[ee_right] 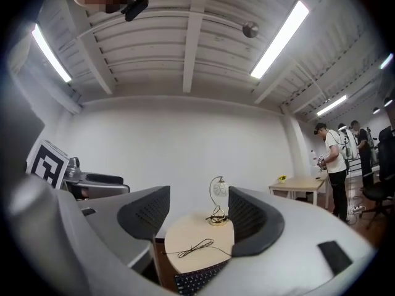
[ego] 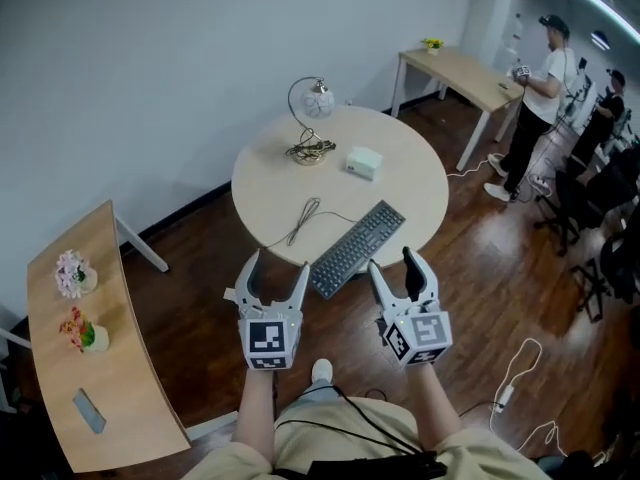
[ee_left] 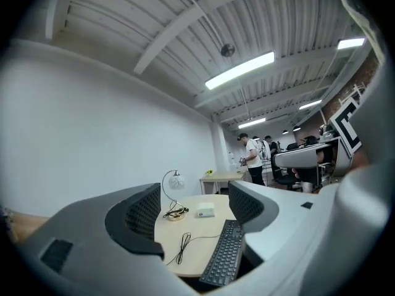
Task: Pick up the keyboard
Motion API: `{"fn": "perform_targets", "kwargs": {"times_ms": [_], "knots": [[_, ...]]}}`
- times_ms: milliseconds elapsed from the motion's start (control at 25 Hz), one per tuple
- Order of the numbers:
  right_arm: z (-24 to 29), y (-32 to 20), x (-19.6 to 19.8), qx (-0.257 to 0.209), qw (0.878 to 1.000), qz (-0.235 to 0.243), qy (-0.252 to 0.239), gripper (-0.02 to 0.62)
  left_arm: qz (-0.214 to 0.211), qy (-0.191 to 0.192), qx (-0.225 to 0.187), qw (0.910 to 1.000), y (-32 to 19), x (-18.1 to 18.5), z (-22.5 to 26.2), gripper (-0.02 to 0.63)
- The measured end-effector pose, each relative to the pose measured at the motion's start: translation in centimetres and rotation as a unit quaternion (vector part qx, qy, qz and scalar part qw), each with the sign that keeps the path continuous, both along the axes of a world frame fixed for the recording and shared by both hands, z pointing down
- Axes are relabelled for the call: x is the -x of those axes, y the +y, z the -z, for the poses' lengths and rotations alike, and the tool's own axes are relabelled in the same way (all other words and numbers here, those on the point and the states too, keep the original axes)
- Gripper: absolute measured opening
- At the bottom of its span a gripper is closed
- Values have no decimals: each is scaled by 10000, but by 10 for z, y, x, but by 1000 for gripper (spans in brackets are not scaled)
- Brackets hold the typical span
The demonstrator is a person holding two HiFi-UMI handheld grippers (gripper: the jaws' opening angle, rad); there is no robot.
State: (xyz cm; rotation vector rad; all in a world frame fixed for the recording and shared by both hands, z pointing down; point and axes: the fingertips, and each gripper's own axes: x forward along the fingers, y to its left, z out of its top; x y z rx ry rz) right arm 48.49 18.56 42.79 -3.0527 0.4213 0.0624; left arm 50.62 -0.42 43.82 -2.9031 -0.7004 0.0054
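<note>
Keyboard pickup is not yet under way: the long black computer keyboard [ego: 357, 247] lies slantwise on the near right part of the round pale wooden surface [ego: 290, 183]. Its near end sits at the rim and seems to reach a little past it, and its thin black cable [ego: 305, 219] is looped just to its left. The left hand-held gripper [ego: 277, 271] and the right hand-held gripper [ego: 394, 266] hover just short of the surface, one on each side of that near end, touching nothing. Each has its jaws standing well apart with only air between them. A good approach, I judge, brings the two in level from the near side, one to each end of the keyboard, so the load is shared and the board does not tip. The jaws should pass squarely over the thin edge before closing. The cable will trail, so the lift should be slow and stay clear of the curved metal desk lamp with a white globe [ego: 312, 118] and the small white box [ego: 364, 162] farther back.
</note>
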Motion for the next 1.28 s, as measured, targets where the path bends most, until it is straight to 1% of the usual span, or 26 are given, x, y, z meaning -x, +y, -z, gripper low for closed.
{"fn": "perform_targets", "kwargs": {"times_ms": [80, 200, 320, 480, 600, 720, 880, 1080, 1120, 1160, 1200, 1240, 1280], "knots": [[0, 8, -26, -9, 9999, -164, 4, 307, -86, 18, 87, 9999, 2, -30, 1, 332], [-1, 15, -60, -84, 9991, -388, -114, 306, -209, 22, 46, 9998, 4, -67, -4, 331], [-2, 20, -74, 31, 9989, -461, -102, 306, -279, -95, 90, 9995, 5, -91, -21, 331], [-12, 50, -87, 50, 9967, -766, -247, 306, -521, -175, 53, 9985, 28, -117, -33, 333], [-30, 70, -95, 32, 9952, -863, -455, 305, -535, -420, 31, 9977, 36, -132, -51, 332], [-50, 88, -102, -44, 9940, -884, -649, 307, -478, -757, 23, 9960, 40, -143, -74, 333], [-86, 115, -126, -112, 9918, -795, -997, 307, -350, -1272, -51, 9912, 44, -154, -115, 333], [-146, 136, -168, 143, 9863, -180, -1634, 312, 88, -2027, 6, 9792, 40, -169, -184, 333], [-160, 140, -178, 175, 9837, -53, -1786, 410, 164, -2146, 11, 9766, 38, -170, -198, 336], [-175, 144, -187, 209, 9801, 99, -1970, 433, 250, -2287, 52, 9732, 36, -170, -213, 344], [-192, 147, -196, 256, 9754, 263, -2173, 449, 342, -2488, 157, 9678, 34, -168, -228, 362], [-210, 152, -205, 314, 9698, 427, -2380, 473, 426, -2748, 332, 9600, 32, -165, -244, 382], [-227, 156, -214, 372, 9636, 590, -2580, 482, 492, -3038, 558, 9498, 31, -161, -260, 418]]}}
